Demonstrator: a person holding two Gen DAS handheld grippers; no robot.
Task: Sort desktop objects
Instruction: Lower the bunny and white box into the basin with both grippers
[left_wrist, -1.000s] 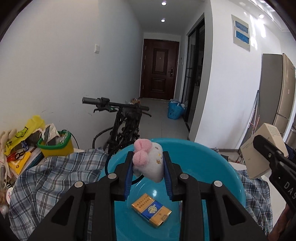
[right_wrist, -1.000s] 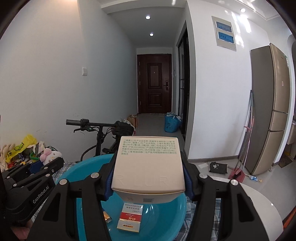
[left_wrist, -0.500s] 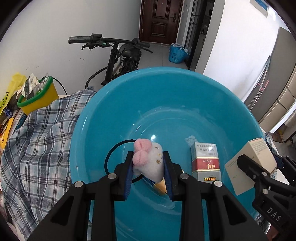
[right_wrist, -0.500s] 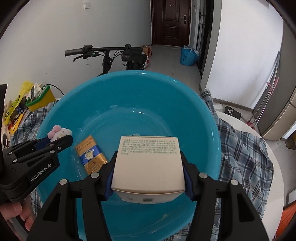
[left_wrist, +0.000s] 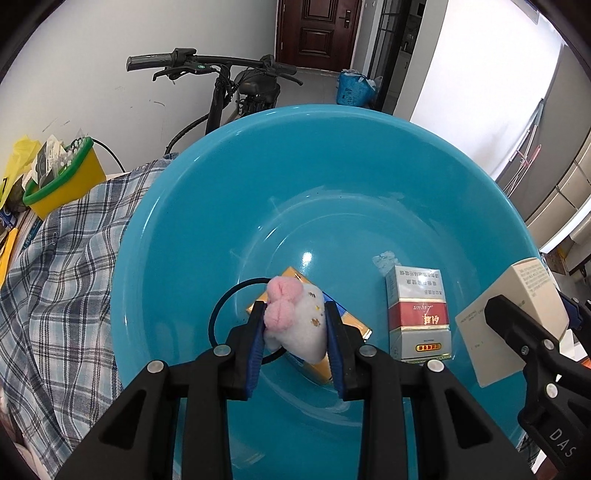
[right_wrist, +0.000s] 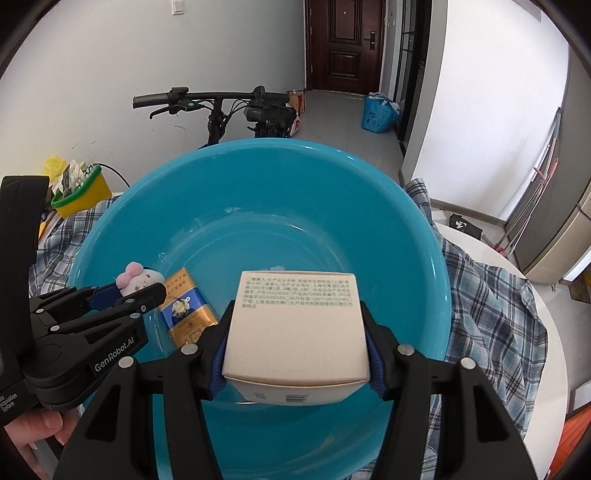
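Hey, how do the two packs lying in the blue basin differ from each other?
The gold-and-blue pack is gold with a blue panel, while the red-and-silver pack is silver-white with a red band. In the left wrist view the gold-and-blue pack lies skewed and is partly hidden behind the plush toy held in the left gripper; the red-and-silver pack lies nearly straight and shows fully. Both lie flat on the bottom of the blue basin.

Basin (left_wrist: 207, 206): glossy blue plastic
Toy (left_wrist: 295, 321): fuzzy white-and-pink plush, above the basin
Box (right_wrist: 299, 325): matt cream card
Cloth (left_wrist: 59, 258): woven plaid, under the basin
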